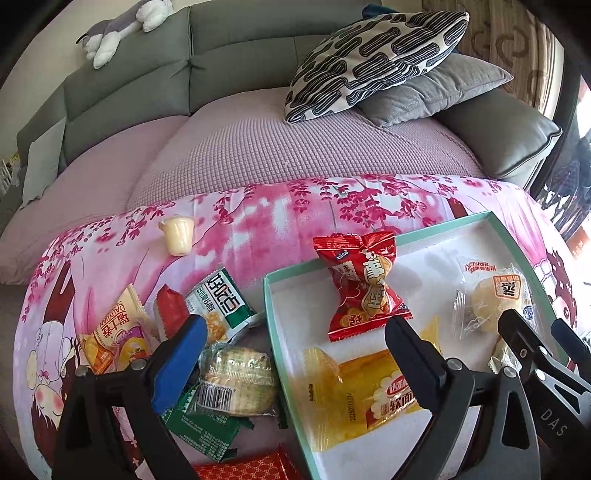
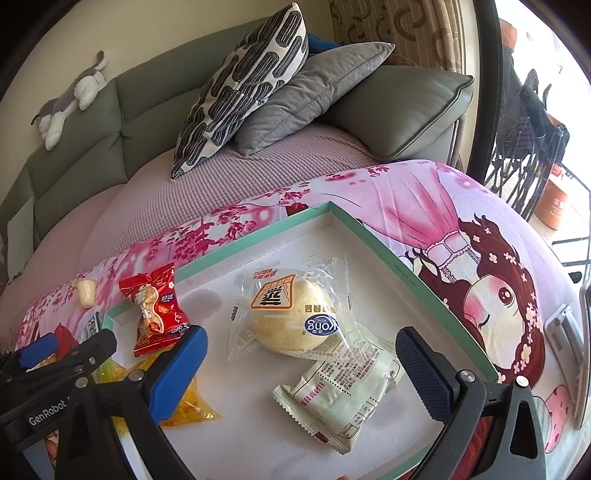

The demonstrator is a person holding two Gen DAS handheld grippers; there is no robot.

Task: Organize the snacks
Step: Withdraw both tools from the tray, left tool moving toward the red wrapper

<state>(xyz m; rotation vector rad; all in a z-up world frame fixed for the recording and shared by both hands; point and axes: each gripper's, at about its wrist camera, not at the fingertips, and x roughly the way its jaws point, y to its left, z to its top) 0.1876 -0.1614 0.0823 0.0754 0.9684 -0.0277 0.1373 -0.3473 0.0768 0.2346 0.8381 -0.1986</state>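
A white box with a teal rim (image 1: 295,268) (image 2: 391,251) lies on a pink floral cloth. It holds a red snack pack (image 1: 364,282) (image 2: 157,310), a yellow pack (image 1: 365,391), a round bun in clear wrap (image 2: 291,319) (image 1: 491,302) and a pale green pack (image 2: 340,398). My left gripper (image 1: 295,347) is open over the box's left wall. My right gripper (image 2: 301,362) is open and empty above the bun and green pack. Loose snacks lie left of the box: a green-and-white pack (image 1: 221,306), a cracker pack (image 1: 236,384), an orange pack (image 1: 118,332) and a jelly cup (image 1: 177,234).
A grey sofa (image 1: 240,62) with a patterned pillow (image 1: 373,59) and a grey cushion (image 1: 436,88) stands behind the cloth. A plush toy (image 1: 110,33) lies on the sofa back. A red patterned pack (image 1: 247,467) lies at the near edge.
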